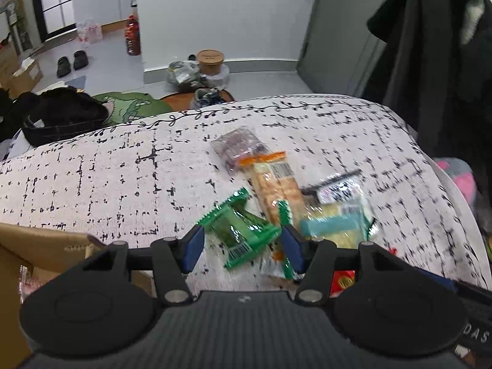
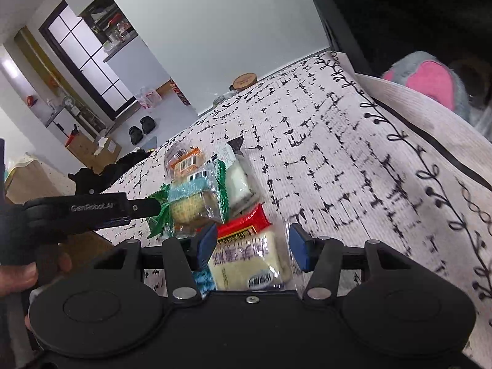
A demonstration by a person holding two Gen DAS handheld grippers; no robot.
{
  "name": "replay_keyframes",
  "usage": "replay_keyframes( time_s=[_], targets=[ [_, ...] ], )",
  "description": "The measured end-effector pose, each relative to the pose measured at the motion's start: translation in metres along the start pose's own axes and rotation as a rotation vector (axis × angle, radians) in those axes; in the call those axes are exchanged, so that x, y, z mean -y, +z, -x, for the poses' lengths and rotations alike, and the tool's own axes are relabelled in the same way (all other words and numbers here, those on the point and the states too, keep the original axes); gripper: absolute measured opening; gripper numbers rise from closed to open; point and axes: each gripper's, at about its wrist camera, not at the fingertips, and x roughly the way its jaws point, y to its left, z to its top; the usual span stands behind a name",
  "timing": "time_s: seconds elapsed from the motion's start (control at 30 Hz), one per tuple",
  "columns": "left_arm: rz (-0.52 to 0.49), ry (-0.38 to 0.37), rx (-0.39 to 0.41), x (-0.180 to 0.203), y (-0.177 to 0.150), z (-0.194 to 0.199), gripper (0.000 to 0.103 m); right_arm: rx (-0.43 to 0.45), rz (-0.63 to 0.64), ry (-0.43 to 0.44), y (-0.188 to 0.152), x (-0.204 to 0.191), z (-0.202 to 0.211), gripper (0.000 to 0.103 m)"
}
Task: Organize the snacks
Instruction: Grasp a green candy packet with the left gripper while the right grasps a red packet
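Note:
Several snack packets lie in a pile on a white, black-patterned cloth (image 1: 123,166). In the left wrist view my left gripper (image 1: 243,250) is open, its blue pads on either side of a green packet (image 1: 243,233). Beyond lie an orange-edged cracker pack (image 1: 273,184), a dark clear packet (image 1: 238,147) and a teal-banded packet (image 1: 335,223). In the right wrist view my right gripper (image 2: 252,246) is open over a red-topped pale yellow packet (image 2: 249,258). The left gripper (image 2: 92,212) reaches in from the left toward the pile (image 2: 203,193).
A cardboard box (image 1: 40,246) sits at the cloth's near left edge. A grey and pink plush toy (image 2: 430,83) lies at the right edge. Dark clothes (image 1: 436,30) hang at right. Black bags, slippers and a lidded tub (image 1: 210,60) are on the floor beyond.

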Motion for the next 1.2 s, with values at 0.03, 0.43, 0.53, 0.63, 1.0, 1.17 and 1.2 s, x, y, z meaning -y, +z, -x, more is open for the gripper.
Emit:
replay_keyframes(
  time_s=[0.03,0.43,0.53,0.63,1.0,1.17,1.2],
  targets=[
    [0.008,0.006,0.0,-0.001,0.001,-0.003,0.055,0.0,-0.003,-0.002,0.001,0.0,-0.001,0.052],
    [0.053,0.051,-0.028,-0.003,0.004,-0.032,0.055,-0.018,0.049,0.006,0.012,-0.004,-0.021,0.053],
    [0.057,0.055,-0.067,-0.005,-0.001,-0.04,0.055,-0.049,0.1,-0.013,0.008,-0.009,-0.025,0.054],
    [0.05,0.065,-0.054,-0.004,-0.004,-0.041,0.055,-0.044,0.108,-0.018,0.006,-0.011,-0.024,0.055],
    [0.009,0.049,-0.057,-0.006,-0.007,-0.022,0.03,-0.027,0.193,-0.041,0.003,-0.025,-0.03,0.059],
    [-0.055,0.03,-0.043,-0.003,-0.008,0.003,0.03,-0.034,0.215,-0.05,0.004,-0.032,-0.033,0.068],
    [-0.061,0.03,-0.038,-0.003,-0.007,0.009,0.03,-0.033,0.225,-0.055,0.003,-0.035,-0.034,0.072]
  ],
)
